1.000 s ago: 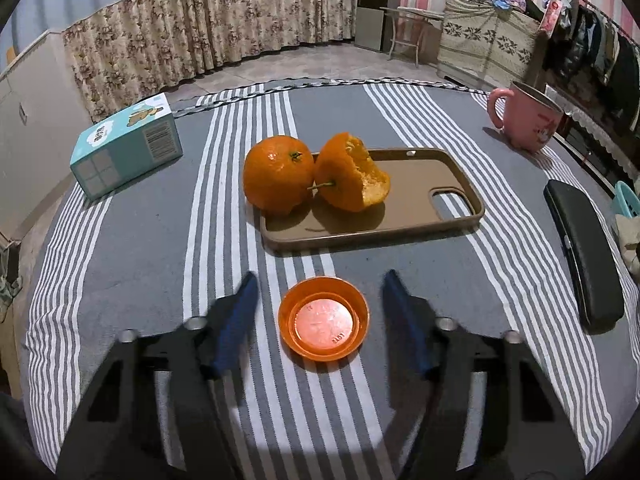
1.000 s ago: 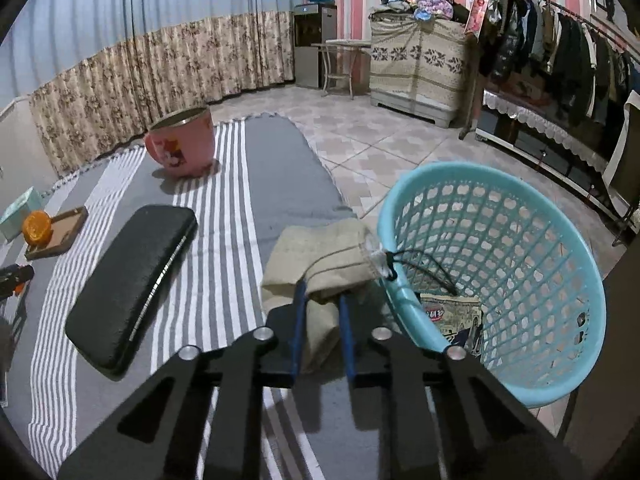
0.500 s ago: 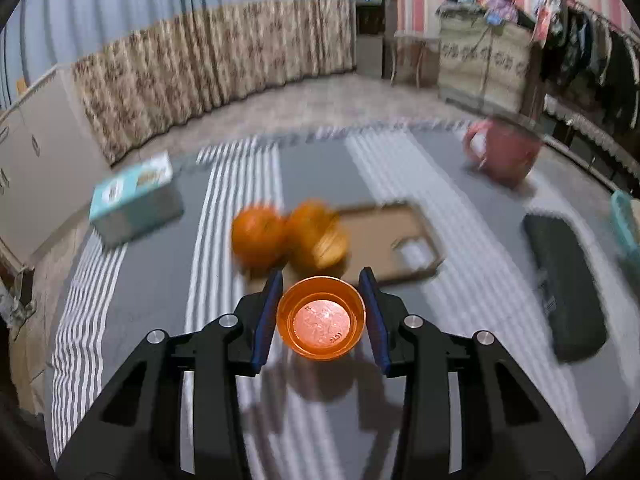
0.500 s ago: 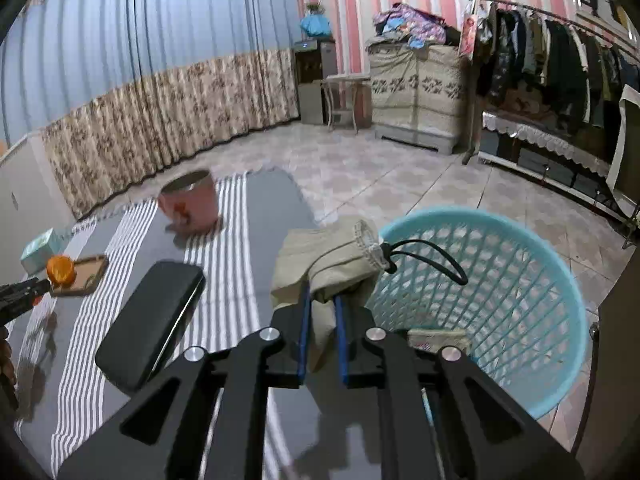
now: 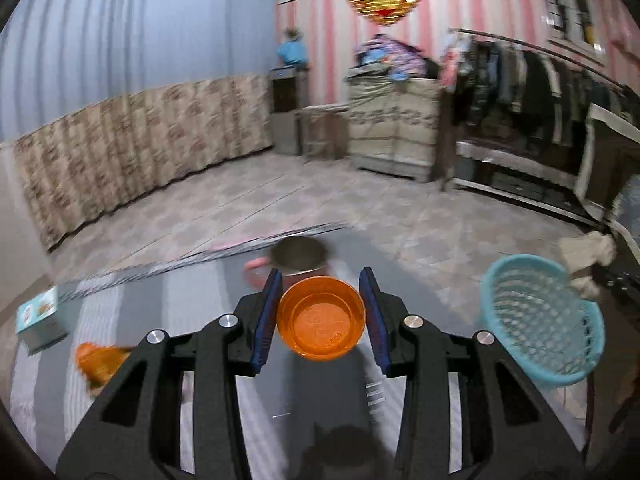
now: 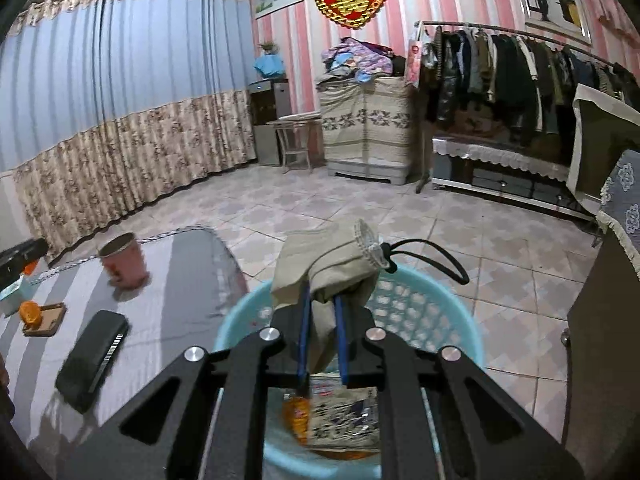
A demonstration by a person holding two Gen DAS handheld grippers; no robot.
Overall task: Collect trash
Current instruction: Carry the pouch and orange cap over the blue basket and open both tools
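Now my left gripper (image 5: pixel 321 312) clamps the orange lid (image 5: pixel 321 317) above the table, while my right gripper (image 6: pixel 321 336) pinches the beige pouch (image 6: pixel 326 264) over the basket's (image 6: pixel 460 324) rim.

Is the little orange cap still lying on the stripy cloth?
No, the orange cap is squeezed between the blue pads of the left gripper, lifted above the striped cloth.

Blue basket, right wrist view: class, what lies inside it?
Inside the basket lie a printed wrapper and something orange. The right gripper and its beige pouch cover the middle, so anything beneath them cannot be seen.
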